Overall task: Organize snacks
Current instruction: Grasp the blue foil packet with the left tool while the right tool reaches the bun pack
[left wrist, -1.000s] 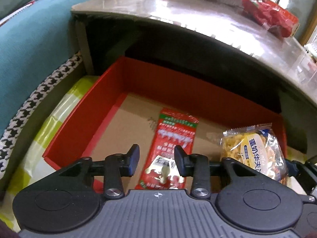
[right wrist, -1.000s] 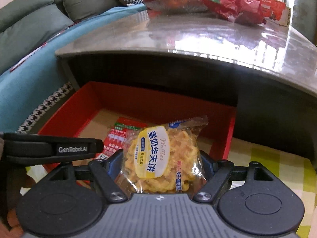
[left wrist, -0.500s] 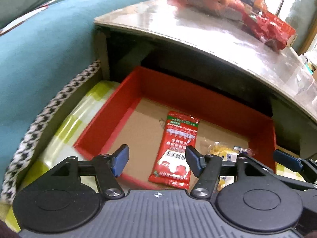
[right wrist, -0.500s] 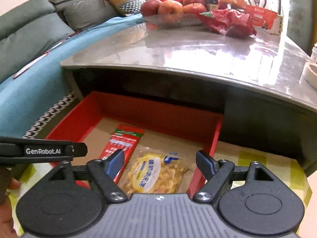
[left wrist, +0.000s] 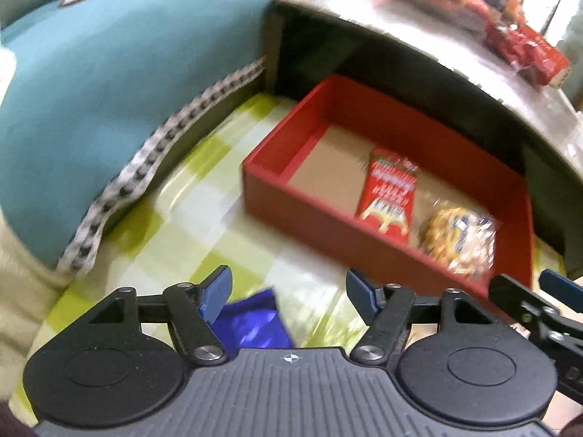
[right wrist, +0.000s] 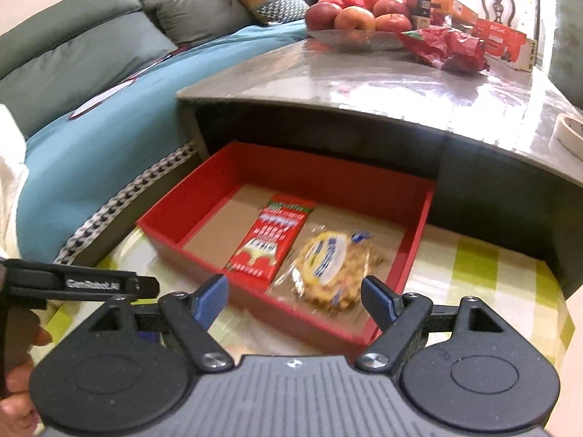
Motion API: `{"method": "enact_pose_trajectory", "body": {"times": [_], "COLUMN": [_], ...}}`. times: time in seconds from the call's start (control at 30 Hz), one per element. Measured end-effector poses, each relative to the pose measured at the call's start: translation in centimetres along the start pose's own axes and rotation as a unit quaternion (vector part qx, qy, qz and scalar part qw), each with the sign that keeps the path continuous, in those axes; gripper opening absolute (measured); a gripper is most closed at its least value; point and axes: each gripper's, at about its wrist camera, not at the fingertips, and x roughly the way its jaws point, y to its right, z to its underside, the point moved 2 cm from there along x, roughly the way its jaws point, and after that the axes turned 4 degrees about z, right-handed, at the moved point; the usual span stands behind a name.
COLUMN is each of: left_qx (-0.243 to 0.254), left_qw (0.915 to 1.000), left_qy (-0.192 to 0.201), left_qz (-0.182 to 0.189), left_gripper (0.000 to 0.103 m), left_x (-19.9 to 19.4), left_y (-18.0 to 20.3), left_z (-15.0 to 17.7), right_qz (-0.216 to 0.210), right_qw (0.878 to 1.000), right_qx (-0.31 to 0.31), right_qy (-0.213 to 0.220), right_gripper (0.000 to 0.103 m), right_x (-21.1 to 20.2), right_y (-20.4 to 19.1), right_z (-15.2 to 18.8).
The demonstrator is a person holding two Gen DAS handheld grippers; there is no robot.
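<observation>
- Two snacks lie side by side in the red box: red packet, waffle pack.
- Only the left wrist view shows a blue wrapper on the checked cloth.
- Left tool and right tool: both spread, empty.

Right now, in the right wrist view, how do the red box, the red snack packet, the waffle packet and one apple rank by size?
1. Red box.
2. Red snack packet and waffle packet: look alike.
3. Apple, smallest, though farther off, so unsure.
</observation>
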Motion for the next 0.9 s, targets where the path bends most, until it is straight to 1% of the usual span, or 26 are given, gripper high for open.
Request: {"method": "enact_pose_trajectory", "body": {"times": [0.13,0.2,0.27,0.4,0.47,0.57,0.67,0.77,0.83,0.9], "left_qx": [-0.020,-0.035,-0.053,-0.091,-0.096,-0.095,-0.102,-0.095,-0.093,-0.094], "left_qw": [0.9995,0.9986,0.9973,0.9935,0.9926,0.9924,0.9908,0.9912,0.9915,0.9916], "left_qy": [-0.019,-0.031,-0.044,-0.067,-0.073,-0.073,-0.083,-0.079,-0.077,-0.078], "left_qz": [-0.018,-0.023,-0.024,-0.013,-0.014,-0.027,-0.035,-0.048,-0.049,-0.044], "left_gripper": [0.082,0.082,0.082,0.084,0.086,0.087,0.086,0.079,0.076,0.076], "left_x": [0.6,1.1,1.6,2.6,3.0,3.5,4.1,3.9,3.7,3.4], "left_y": [-1.3,-2.1,-2.8,-3.7,-3.6,-3.3,-3.3,-3.2,-3.3,-3.6], "left_z": [1.5,2.2,2.7,3.2,3.3,3.3,3.5,3.7,3.8,4.0], "right_qz": [-0.010,-0.012,-0.014,-0.017,-0.018,-0.019,-0.017,-0.019,-0.019,-0.022], "right_qw": [1.000,0.999,0.999,0.999,0.999,0.999,0.998,0.998,0.998,0.997], "right_qx": [-0.016,-0.023,-0.027,-0.031,-0.030,-0.031,-0.031,-0.026,-0.020,-0.013], "right_qy": [-0.016,-0.025,-0.031,-0.034,-0.035,-0.040,-0.048,-0.055,-0.063,-0.073], "right_gripper": [0.083,0.084,0.084,0.085,0.085,0.085,0.085,0.085,0.085,0.085], "right_x": [-0.3,-0.4,-0.3,-0.3,-0.3,-0.1,0.3,0.5,0.8,1.2], "right_y": [-1.1,-1.5,-1.7,-1.7,-1.6,-1.5,-1.5,-1.4,-1.3,-1.4], "right_z": [1.4,2.1,2.5,2.7,2.7,2.8,2.9,2.9,2.9,2.9]}}
